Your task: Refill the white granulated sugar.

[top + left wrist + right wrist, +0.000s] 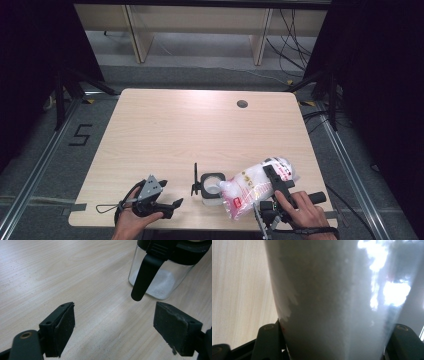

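At the worktop's (165,130) near edge, the left gripper (167,204) is held with fingers (62,327) spread and empty. The bag of white granules (252,187) is pinched by the right gripper (274,186), tilted over the open glass jar (212,189) just beyond.

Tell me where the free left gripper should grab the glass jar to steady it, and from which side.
Grip the clear glass body of the jar below its black collar, coming in low from the left gripper side, whose jaws are open. The walls look flat there. Keep clear of the hanging black lid flap and of the bag that the right gripper tilts toward the opening.
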### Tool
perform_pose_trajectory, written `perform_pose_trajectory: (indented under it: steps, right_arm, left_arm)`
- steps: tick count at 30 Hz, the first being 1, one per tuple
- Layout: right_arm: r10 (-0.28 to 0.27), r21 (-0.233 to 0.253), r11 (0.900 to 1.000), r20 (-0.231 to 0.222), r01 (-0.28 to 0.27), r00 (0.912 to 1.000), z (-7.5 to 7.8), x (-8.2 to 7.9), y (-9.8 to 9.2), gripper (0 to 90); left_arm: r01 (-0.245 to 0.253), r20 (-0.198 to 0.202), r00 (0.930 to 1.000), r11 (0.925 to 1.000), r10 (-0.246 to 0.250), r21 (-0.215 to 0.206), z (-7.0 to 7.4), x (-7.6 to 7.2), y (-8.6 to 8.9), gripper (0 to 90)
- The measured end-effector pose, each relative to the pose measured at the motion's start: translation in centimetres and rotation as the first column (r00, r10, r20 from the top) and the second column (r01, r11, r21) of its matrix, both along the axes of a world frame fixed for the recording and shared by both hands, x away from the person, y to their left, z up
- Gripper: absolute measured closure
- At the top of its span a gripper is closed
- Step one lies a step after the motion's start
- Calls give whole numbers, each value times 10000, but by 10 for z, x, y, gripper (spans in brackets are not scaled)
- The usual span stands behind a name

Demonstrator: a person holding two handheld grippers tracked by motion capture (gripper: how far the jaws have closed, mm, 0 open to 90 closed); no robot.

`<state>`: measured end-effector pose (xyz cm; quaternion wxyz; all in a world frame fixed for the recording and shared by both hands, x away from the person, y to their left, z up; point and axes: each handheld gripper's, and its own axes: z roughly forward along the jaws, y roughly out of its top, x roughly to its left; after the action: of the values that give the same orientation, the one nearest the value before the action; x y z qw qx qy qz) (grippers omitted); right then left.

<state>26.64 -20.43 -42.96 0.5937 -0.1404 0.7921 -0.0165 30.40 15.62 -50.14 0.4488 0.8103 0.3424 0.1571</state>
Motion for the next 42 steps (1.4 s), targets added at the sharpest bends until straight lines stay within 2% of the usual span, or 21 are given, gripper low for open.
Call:
perform_pose_trajectory:
  steps: [3, 4, 9, 10, 14, 18, 20, 21, 22, 24, 27, 28, 29, 31, 33, 34, 37, 38, 39, 41, 42]
  right_arm:
    - [-322, -129, 9994, -90, 320, 9994, -1, -3, 1, 403]
    - [-406, 160, 9990, -60, 407, 9992, -3, -4, 0, 402]
    - [-242, -251, 9994, -69, 240, 9997, -1, -3, 4, 403]
    - [-72, -476, 9988, 24, 73, 10000, 0, -2, 4, 403]
    - [-133, -115, 9998, -37, 132, 9999, -1, -3, 2, 403]
    - [-237, -248, 9994, 21, 238, 9997, -1, -4, 3, 403]
    - [-58, -568, 9984, 62, 62, 10000, 1, -3, 5, 403]
    - [25, -415, 9991, 96, -21, 10000, 0, -3, 4, 403]
    - [-202, -160, 9997, 31, 202, 9998, -2, -4, 4, 403]
    - [-176, -113, 9998, -5, 176, 9998, -2, -4, 4, 403]
    - [-122, -248, 9996, 29, 123, 9999, -2, -5, 4, 403]
    - [106, -568, 9983, 125, -98, 9999, 1, -4, 6, 403]
    - [296, -507, 9983, 202, -285, 9994, 1, -3, 6, 403]
    - [149, -191, 9997, 181, -146, 9997, -1, -2, 5, 403]
    - [-2, -562, 9984, 178, 12, 9998, 2, -3, 5, 403]
    - [-145, -286, 9995, 69, 147, 9999, 0, -4, 4, 403]
    - [-86, -614, 9981, 143, 95, 9999, 3, -4, 4, 403]
    - [62, -519, 9986, 145, -55, 9999, 4, -3, 4, 403]
    - [62, -519, 9986, 145, -55, 9999, 4, -3, 4, 403]
    - [-25, 6, 10000, 128, 25, 9999, 1, -3, 2, 403]
    - [-322, -210, 9993, 30, 322, 9995, 2, -4, 2, 403]
  left_arm:
    - [47, 6, 10000, 10000, -47, -15, 0, 1, 0, 170]
    - [-51, -80, 10000, 10000, 50, -73, 0, 0, -1, 170]
    - [-53, -58, 10000, 9997, 52, -241, 0, -1, -1, 170]
    - [80, -76, 9999, 9999, -80, 74, 1, -1, 1, 170]
    - [-63, -22, 10000, 9998, 63, -168, 1, -1, 0, 170]
    - [-73, -73, 9999, 9998, 72, -186, 1, -1, 0, 170]
    - [52, 81, 10000, 10000, -51, -20, 1, 0, 1, 170]
    - [211, 50, 9998, 9995, -212, 243, 1, 0, 2, 170]
    - [-71, 3, 10000, 9999, 71, -119, 0, -1, 0, 170]
    - [-85, -52, 10000, 9997, 84, -219, 0, 0, 0, 170]
    - [230, 121, 9997, 9994, -233, 265, 2, 0, 3, 170]
    - [25, 71, 10000, 10000, -24, -44, 1, -1, 1, 170]
    - [-50, -22, 10000, 9999, 50, -125, 1, -1, 1, 170]
    - [-51, -20, 10000, 9999, 51, -96, 2, -1, 1, 170]
    - [150, 56, 9999, 9997, -151, 187, 2, -1, 3, 170]
    - [3, 40, 10000, 10000, -3, -59, 1, -1, 1, 170]
    - [42, 61, 10000, 10000, -42, -13, 1, -2, 1, 170]
    - [152, 65, 9999, 9997, -153, 200, 2, -1, 3, 170]
    - [90, 129, 9999, 10000, -90, 15, 1, 0, 2, 170]
    - [-103, -35, 9999, 9999, 103, -85, 2, -2, 1, 170]
    - [-19, -12, 10000, 9999, 19, -103, 1, -1, 1, 170]
